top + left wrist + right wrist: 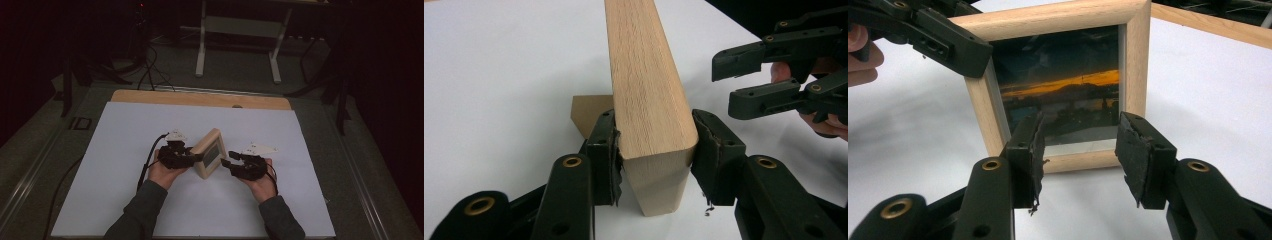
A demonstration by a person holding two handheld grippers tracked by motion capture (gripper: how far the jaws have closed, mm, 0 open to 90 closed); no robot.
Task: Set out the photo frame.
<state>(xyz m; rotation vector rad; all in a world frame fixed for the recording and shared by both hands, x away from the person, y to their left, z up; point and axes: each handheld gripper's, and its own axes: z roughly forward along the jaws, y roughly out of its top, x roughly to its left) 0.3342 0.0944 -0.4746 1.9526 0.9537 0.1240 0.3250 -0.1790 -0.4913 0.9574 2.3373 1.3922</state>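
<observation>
A light wooden picture frame (210, 151) stands upright on its edge in the middle of the white sheet, with a sunset photo (1063, 85) behind its glass. My left gripper (196, 158) is shut on the frame's side edge (646, 85), one pad on each face. A brown back stand (588, 109) pokes out behind the frame. My right gripper (226, 162) hovers just in front of the photo side, open with nothing between its pads (1143, 150). From the left gripper view, the right gripper (724, 82) shows at the upper right, a little away from the wood.
The white sheet (125, 150) covers most of the tabletop, and a bare wooden strip (200, 98) runs along its far edge. A black cable (150, 155) trails from the left gripper. White table legs (201, 50) stand on the dark floor beyond.
</observation>
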